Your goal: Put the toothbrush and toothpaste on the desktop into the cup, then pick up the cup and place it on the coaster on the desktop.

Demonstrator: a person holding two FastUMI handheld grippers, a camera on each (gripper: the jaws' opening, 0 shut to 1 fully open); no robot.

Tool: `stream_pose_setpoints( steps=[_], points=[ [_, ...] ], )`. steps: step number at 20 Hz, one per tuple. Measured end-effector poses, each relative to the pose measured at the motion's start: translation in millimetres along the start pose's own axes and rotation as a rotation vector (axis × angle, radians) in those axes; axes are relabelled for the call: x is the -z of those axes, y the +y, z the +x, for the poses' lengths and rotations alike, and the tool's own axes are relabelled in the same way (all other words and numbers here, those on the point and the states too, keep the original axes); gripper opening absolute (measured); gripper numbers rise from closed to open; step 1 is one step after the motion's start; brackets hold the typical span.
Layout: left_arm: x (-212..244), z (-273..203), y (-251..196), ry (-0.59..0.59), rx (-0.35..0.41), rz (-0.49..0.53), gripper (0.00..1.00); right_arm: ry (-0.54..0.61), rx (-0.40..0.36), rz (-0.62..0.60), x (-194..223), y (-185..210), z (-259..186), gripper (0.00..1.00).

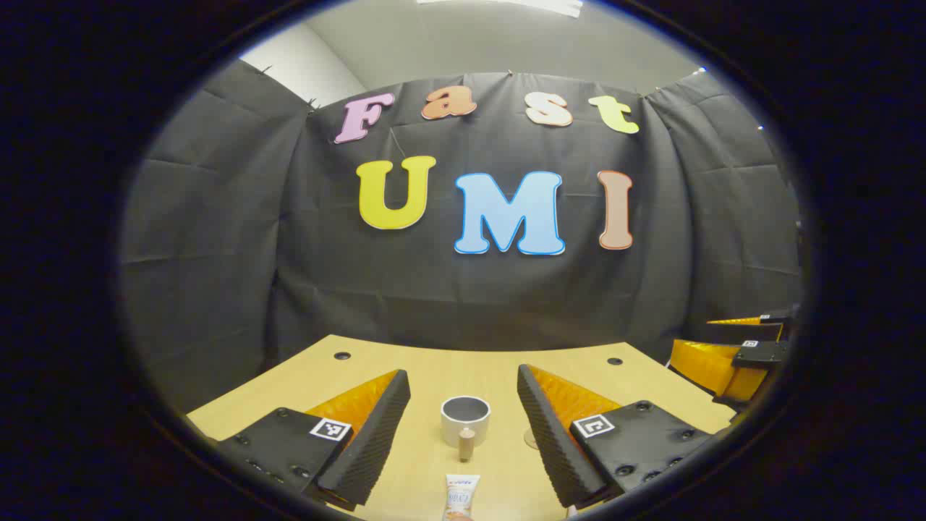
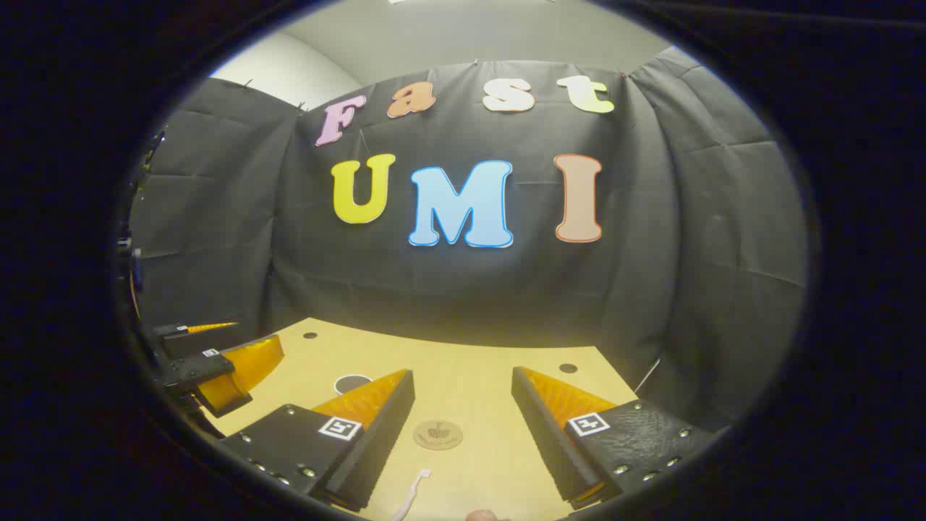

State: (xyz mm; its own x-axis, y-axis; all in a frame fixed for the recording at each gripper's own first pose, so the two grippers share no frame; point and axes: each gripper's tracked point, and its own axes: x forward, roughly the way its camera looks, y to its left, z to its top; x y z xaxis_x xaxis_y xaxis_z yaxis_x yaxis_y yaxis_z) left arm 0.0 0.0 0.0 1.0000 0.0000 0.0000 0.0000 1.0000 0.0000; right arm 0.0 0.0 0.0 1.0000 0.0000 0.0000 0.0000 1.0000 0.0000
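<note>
We judge nothing done yet. Both the left gripper (image 1: 463, 412) and right gripper (image 2: 463, 409) hang spread and empty. The white round cup (image 1: 465, 420) stands at twelve o'clock, the white toothpaste tube (image 1: 461, 496) at six; the white toothbrush (image 2: 411, 496) lies at six below the round wooden coaster (image 2: 438, 435).

wooden desktop (image 1: 434, 369) before black cloth wall (image 1: 217, 253), grey ceiling (image 1: 470, 36).

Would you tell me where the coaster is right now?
In the right gripper view, the coaster lies flat on the desk between the open fingers, beyond the toothbrush.
</note>
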Motion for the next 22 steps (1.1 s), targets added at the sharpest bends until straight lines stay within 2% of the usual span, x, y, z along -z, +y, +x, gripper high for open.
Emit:
stream_pose_setpoints(
  steps=[17, 18, 22],
  points=[
    [0.0, 0.0, 0.0, 0.0, 0.0, 0.0, 0.94, 0.0, 0.0, 0.0, 0.0, 0.0, 0.0, 0.87],
    [0.0, 0.0, 0.0, 0.0, 0.0, 0.0, 0.96, 0.0, 0.0, 0.0, 0.0, 0.0, 0.0, 0.88],
    [9.0, -1.2, -4.6, 0.05, 0.018, -0.044, 0.94, 0.073, -0.004, -0.016, 4.8, -0.6, -0.3, 0.88]
  ],
)
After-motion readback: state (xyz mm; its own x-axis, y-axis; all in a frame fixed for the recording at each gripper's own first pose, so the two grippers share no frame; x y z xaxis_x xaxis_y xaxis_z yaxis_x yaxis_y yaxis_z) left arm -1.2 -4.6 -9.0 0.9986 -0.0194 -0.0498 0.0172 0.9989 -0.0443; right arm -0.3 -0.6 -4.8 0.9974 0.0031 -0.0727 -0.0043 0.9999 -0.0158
